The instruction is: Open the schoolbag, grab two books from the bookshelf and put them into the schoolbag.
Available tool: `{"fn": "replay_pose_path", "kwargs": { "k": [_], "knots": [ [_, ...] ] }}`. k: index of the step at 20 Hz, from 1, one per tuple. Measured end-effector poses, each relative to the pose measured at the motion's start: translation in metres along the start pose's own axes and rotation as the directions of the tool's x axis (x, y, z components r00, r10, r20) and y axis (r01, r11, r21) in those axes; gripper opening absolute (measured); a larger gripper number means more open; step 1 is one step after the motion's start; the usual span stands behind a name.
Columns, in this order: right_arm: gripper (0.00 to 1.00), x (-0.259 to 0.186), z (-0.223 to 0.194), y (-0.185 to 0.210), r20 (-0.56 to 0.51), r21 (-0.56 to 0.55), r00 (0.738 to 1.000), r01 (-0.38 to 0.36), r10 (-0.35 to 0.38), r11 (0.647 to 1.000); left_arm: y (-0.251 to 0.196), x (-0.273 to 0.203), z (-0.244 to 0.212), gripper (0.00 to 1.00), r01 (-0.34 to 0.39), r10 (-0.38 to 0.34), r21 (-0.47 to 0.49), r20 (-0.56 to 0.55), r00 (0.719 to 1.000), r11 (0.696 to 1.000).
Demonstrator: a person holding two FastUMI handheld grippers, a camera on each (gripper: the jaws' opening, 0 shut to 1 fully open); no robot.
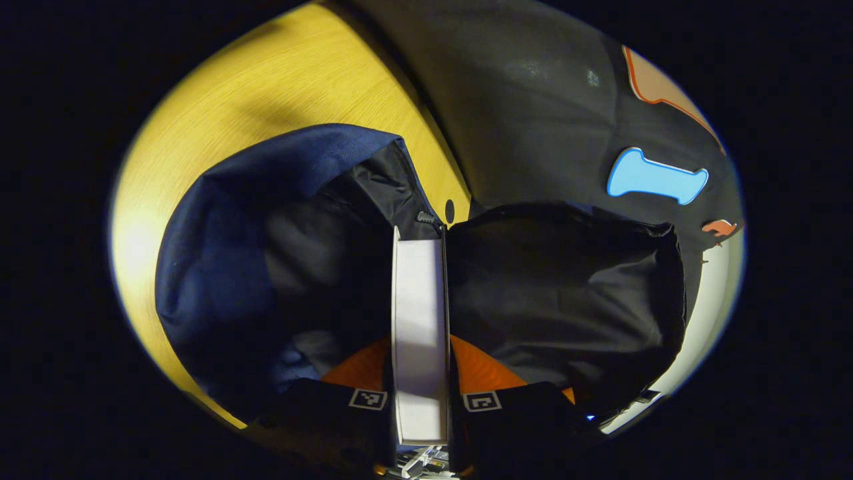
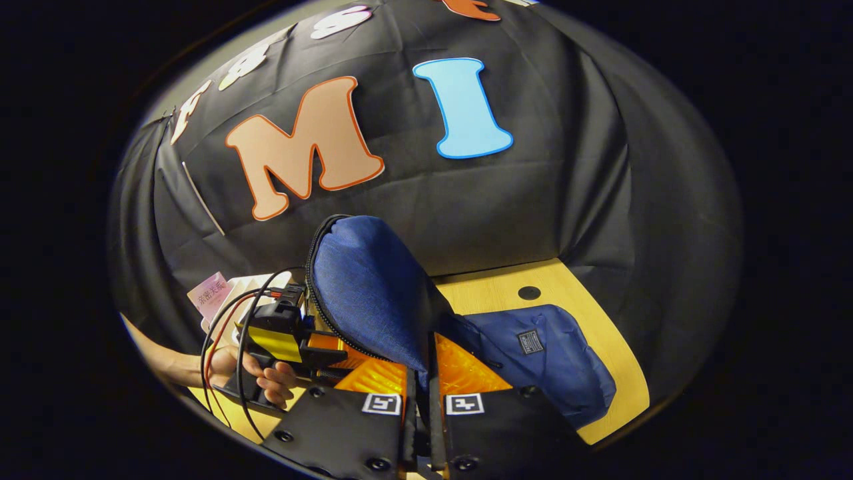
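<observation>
In the left gripper view, my left gripper (image 1: 420,400) clamps a white book (image 1: 418,320) edge-on, poised over the open schoolbag (image 1: 266,267) on the wooden table (image 1: 266,87). In the right gripper view, my right gripper (image 2: 421,393) pinches the schoolbag's raised blue flap (image 2: 366,293), fingers nearly together; the bag lies on the table before the booth wall.

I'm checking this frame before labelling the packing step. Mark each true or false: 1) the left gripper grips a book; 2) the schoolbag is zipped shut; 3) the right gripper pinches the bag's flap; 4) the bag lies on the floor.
1) True: the left gripper is shut on a white book, edge-on.
2) False: the schoolbag gapes open, dark lining showing.
3) True: the right gripper clamps the blue flap, holding it up.
4) False: it rests on the wooden table.
</observation>
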State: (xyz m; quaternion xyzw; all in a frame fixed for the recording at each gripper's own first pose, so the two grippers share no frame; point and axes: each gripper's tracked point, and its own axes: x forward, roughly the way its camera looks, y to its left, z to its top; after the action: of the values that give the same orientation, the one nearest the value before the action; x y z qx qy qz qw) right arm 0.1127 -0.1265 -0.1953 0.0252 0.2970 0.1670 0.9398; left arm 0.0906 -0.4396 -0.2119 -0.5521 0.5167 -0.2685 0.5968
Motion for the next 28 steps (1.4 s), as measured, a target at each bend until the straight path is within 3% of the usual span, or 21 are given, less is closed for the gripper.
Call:
{"fn": "replay_pose_path", "kwargs": {
  "k": [3,4,7,9,11,13,14,15,16,19,21,24,28],
  "knots": [
    [0.11,0.0,-0.001,0.0,-0.003,-0.005,1.0,-0.001,0.001,1.0,0.002,-0.001,-0.003,0.27,-0.019,0.019,0.018,-0.012,1.0,1.0],
    [0.11,0.0,-0.001,-0.001,-0.004,-0.007,1.0,-0.001,0.001,1.0,0.007,0.003,0.003,0.3,-0.06,0.06,0.055,0.001,0.998,0.997],
    [0.1,0.002,-0.002,0.0,-0.007,-0.011,1.0,-0.005,0.004,1.0,0.022,-0.007,0.003,0.53,-0.167,0.165,0.185,0.026,0.986,0.968],
    [0.1,0.003,-0.003,0.0,-0.008,-0.016,1.0,-0.007,0.007,1.0,0.033,-0.018,0.0,0.77,-0.243,0.253,0.303,0.004,0.967,0.922],
    [0.11,0.004,-0.001,0.001,-0.006,-0.015,1.0,-0.01,0.01,1.0,0.042,-0.025,0.004,0.69,-0.309,0.323,0.402,0.034,0.946,0.862],
    [0.1,0.005,-0.004,0.003,-0.011,-0.018,1.0,-0.015,0.015,1.0,0.041,-0.03,0.005,0.79,-0.345,0.352,0.466,0.074,0.933,0.815],
    [0.11,0.005,-0.004,0.003,-0.01,-0.018,1.0,-0.016,0.016,1.0,0.041,-0.034,0.011,0.79,-0.363,0.362,0.508,0.105,0.926,0.781],
    [0.11,0.005,-0.005,0.004,-0.012,-0.016,1.0,-0.019,0.019,1.0,0.044,-0.037,0.017,0.85,-0.383,0.371,0.551,0.139,0.918,0.741],
    [0.11,0.005,-0.006,0.004,-0.011,-0.015,1.0,-0.019,0.019,1.0,0.043,-0.044,0.021,0.78,-0.397,0.373,0.591,0.169,0.912,0.702],
    [0.14,0.003,-0.006,0.005,-0.011,-0.012,1.0,-0.021,0.021,1.0,0.026,-0.079,0.035,0.79,-0.427,0.346,0.663,0.259,0.902,0.615],
    [0.11,0.003,-0.005,0.005,-0.012,-0.017,1.0,-0.019,0.018,1.0,0.017,-0.105,0.047,0.78,-0.452,0.319,0.693,0.322,0.891,0.562],
    [0.14,0.002,-0.006,0.003,-0.014,-0.015,1.0,-0.014,0.014,1.0,0.007,-0.145,0.057,0.78,-0.482,0.296,0.718,0.381,0.876,0.502],
    [0.07,0.001,-0.007,0.005,-0.014,-0.022,1.0,-0.012,0.012,1.0,-0.011,-0.202,0.083,0.78,-0.546,0.25,0.709,0.487,0.837,0.447]
  ]
}}
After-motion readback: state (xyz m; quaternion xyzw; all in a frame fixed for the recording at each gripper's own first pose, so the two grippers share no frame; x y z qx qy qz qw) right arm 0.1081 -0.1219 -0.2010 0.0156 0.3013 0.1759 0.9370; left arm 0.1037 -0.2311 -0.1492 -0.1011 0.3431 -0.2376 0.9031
